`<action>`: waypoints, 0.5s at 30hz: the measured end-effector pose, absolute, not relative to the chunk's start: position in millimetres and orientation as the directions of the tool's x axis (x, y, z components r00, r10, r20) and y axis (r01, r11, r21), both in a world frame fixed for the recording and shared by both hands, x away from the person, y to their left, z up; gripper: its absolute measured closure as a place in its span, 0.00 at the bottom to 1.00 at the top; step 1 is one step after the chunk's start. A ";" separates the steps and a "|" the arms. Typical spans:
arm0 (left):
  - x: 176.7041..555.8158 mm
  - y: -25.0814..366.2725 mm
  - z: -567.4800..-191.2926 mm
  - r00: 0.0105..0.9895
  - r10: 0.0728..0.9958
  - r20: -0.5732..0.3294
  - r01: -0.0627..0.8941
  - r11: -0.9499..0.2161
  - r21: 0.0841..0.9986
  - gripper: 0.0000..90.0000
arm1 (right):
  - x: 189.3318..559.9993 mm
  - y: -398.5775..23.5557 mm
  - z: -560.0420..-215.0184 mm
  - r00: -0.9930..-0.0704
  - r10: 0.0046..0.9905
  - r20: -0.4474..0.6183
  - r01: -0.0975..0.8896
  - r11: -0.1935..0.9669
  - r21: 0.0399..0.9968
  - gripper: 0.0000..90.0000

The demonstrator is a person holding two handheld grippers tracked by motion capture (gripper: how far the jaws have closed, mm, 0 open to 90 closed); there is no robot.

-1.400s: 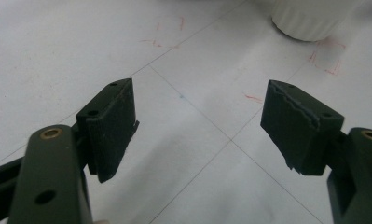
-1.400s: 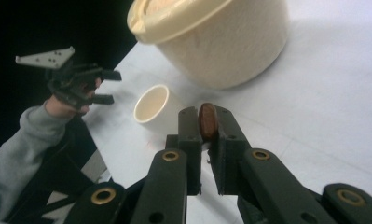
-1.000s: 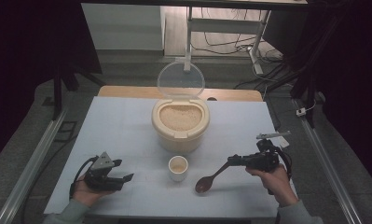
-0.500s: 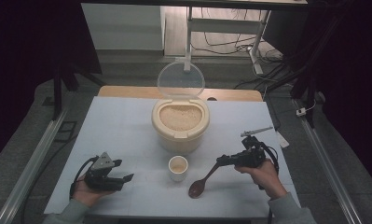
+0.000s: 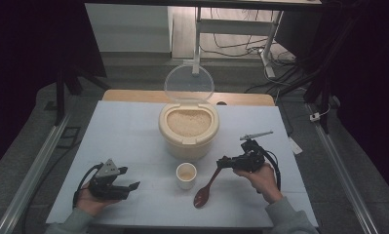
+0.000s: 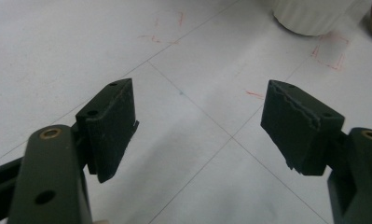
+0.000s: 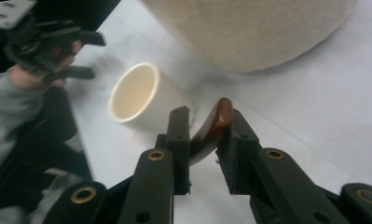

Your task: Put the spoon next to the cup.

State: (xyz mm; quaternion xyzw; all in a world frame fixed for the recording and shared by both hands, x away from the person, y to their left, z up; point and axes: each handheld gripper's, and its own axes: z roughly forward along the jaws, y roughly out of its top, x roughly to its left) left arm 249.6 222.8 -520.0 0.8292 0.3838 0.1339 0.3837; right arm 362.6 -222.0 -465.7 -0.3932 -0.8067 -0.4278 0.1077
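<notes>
A person seated at a pale surface works with a gripper in each hand. The right gripper, near the surface's right side, has the handle of a dark brown wooden spoon between its jaws, which have just been opening; in the right gripper view the handle lies against the left jaw with a sliver of daylight at the right one, so whether the grip is firm is hard to judge. The spoon slants down from the jaws, its bowl low at the near edge of the surface, just right of a small cream cup. Behind the cup stands a round cream container filled with pale grains, its clear lid raised upright. The left gripper rests low at the near left, well apart from the cup, its jaws wide open with nothing between them
</notes>
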 end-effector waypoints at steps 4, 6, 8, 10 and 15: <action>249.7 222.7 -520.2 0.671 0.738 -0.072 0.534 -0.413 0.738 0.28 | 363.7 -221.0 -474.0 -0.664 0.554 0.502 0.720 0.294 0.629 0.80; 249.9 222.5 -520.4 0.671 0.738 -0.071 0.533 -0.414 0.738 0.28 | 364.8 -220.5 -478.2 -0.661 0.566 0.492 0.718 0.288 0.633 0.78; 249.8 222.2 -520.5 0.671 0.738 -0.070 0.534 -0.414 0.737 0.28 | 366.5 -219.4 -483.6 -0.657 0.579 0.482 0.717 0.283 0.637 0.77; 249.5 222.2 -520.4 0.673 0.737 -0.069 0.532 -0.417 0.737 0.28 | 368.8 -218.6 -489.1 -0.653 0.584 0.483 0.718 0.274 0.640 0.76; 249.5 221.9 -520.5 0.673 0.736 -0.068 0.532 -0.418 0.736 0.28 | 374.6 -214.5 -502.4 -0.634 0.602 0.486 0.728 0.251 0.638 0.73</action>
